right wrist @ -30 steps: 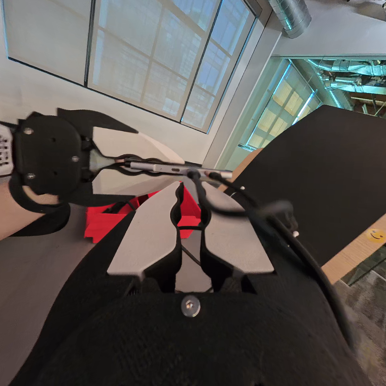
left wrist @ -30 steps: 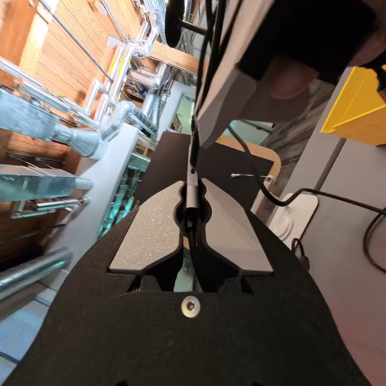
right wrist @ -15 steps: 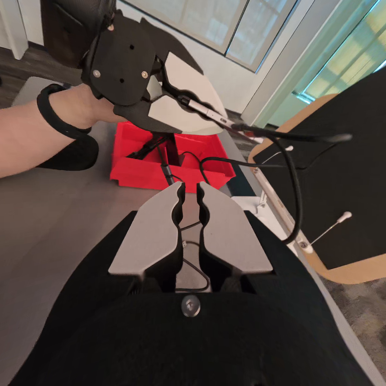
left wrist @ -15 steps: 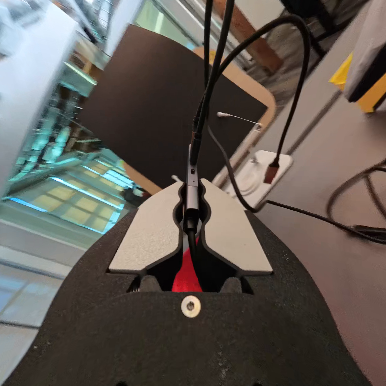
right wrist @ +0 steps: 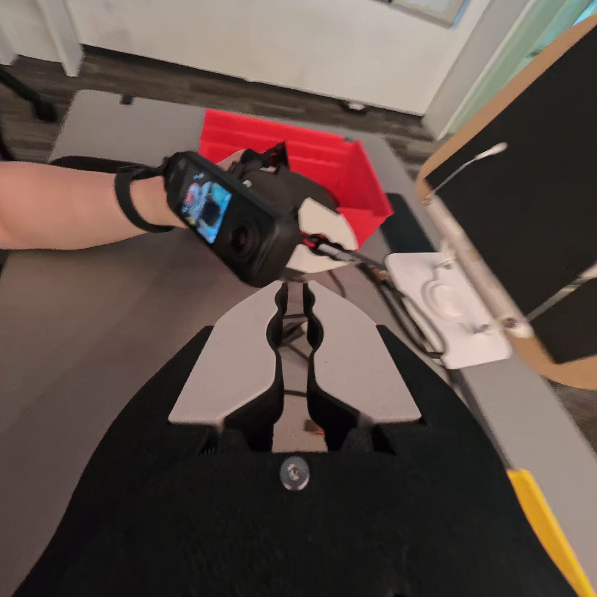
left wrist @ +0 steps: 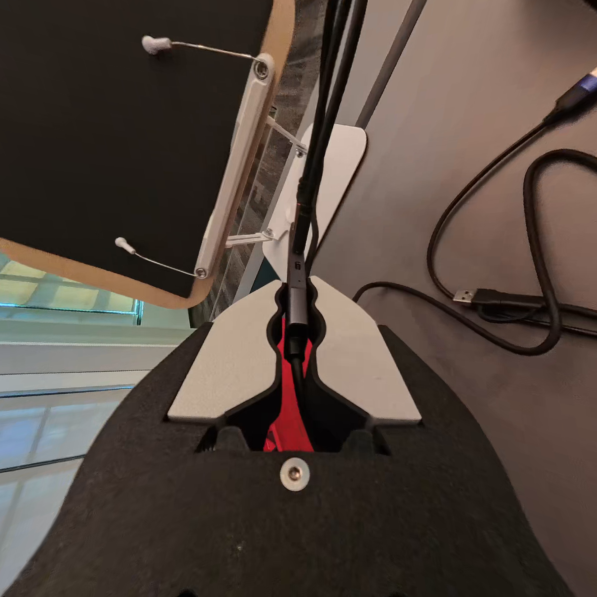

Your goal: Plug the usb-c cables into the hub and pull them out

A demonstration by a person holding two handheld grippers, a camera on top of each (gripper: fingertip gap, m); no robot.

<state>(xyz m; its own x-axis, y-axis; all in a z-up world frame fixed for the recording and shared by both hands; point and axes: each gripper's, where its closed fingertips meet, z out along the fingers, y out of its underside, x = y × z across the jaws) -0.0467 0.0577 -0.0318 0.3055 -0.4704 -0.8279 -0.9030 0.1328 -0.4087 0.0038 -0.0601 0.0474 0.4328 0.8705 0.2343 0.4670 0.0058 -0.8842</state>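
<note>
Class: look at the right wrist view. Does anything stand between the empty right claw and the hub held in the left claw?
Yes. The left claw has a black camera mounted on it, directly ahead of the right claw; the hub pokes out beyond, rightward.

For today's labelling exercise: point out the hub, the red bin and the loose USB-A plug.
hub (left wrist: 296, 303), left wrist view, grey body.
red bin (right wrist: 361, 184), right wrist view, side wall.
USB-A plug (left wrist: 464, 295), left wrist view, metal shell.

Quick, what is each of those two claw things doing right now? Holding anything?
Left gripper: closed on the slim grey hub, with black cables plugged into its far end.
Right gripper: slightly open, holding nothing.
</note>
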